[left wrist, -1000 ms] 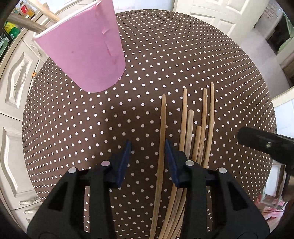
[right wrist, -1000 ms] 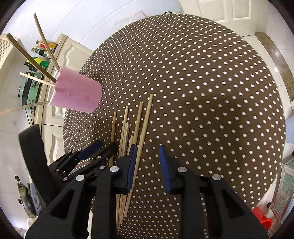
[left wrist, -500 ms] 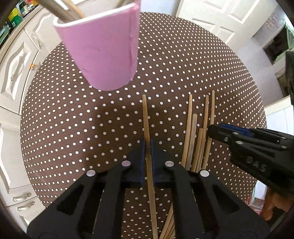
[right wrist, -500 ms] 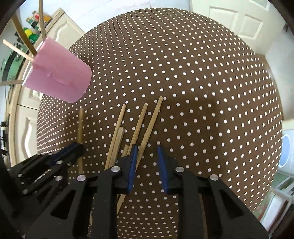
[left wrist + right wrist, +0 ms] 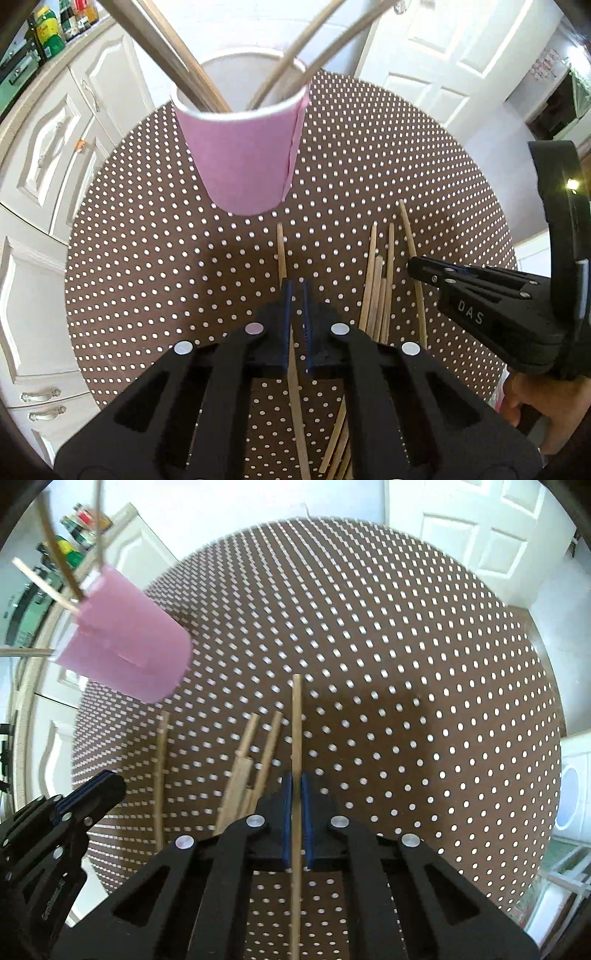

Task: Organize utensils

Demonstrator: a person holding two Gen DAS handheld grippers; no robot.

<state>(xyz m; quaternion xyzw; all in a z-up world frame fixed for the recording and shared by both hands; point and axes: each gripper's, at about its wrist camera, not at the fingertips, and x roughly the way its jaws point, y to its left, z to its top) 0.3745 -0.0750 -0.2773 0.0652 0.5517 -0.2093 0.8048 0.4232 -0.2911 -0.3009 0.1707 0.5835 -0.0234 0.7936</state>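
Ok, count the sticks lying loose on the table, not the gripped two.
4: loose sticks bunched together on the table, between the left gripper and right gripper; another could hide underneath.

Home kitchen. Evidence: cream panelled cabinets (image 5: 48, 155) with metal drawer handles, bottles (image 5: 62, 22) on the countertop, white panelled door (image 5: 436, 62), round table (image 5: 406, 701) under dotted brown cloth.

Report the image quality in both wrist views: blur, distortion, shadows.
Left wrist view: sharp; fisheye bends the table edge and cabinets; dark vignette corners; soft shadow below the pink cup.
Right wrist view: motion blur smears the tablecloth dots and the cup on the left; the held chopstick stays crisp; a broad shadow lies right of it.
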